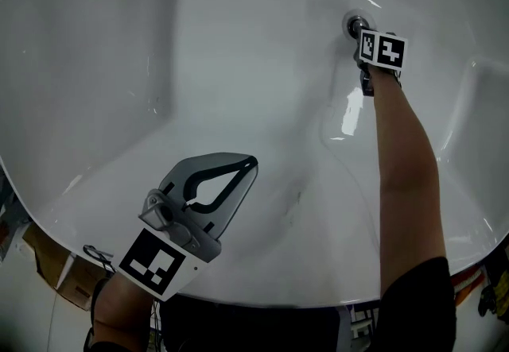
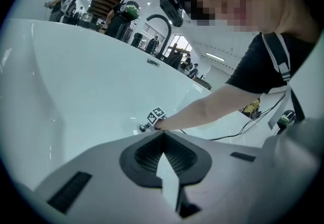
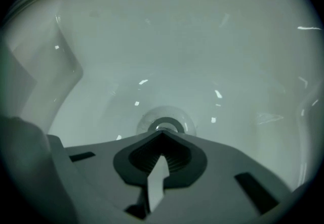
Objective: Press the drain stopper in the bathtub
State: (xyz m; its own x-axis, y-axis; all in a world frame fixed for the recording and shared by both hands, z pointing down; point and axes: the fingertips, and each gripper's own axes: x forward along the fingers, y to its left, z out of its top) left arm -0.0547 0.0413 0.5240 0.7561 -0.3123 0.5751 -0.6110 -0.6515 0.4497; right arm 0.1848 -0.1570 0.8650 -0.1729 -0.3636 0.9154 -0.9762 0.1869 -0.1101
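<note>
The round chrome drain stopper (image 1: 354,23) sits in the floor of the white bathtub (image 1: 238,64) at the far end. My right gripper (image 1: 362,34) is shut, its marker cube just behind, and its tips are down at the stopper. In the right gripper view the shut tips (image 3: 162,133) meet the near rim of the stopper (image 3: 165,123); whether they touch it I cannot tell. My left gripper (image 1: 250,161) hangs shut and empty over the tub's near slope. In the left gripper view its tips (image 2: 163,133) point toward the distant stopper (image 2: 143,128).
The person's right arm (image 1: 406,176) reaches across the tub. Cardboard boxes (image 1: 64,279) lie beyond the near rim at the lower left. A dark arched faucet (image 2: 161,21) and several people stand past the far rim. A black cable (image 2: 248,124) trails over the rim.
</note>
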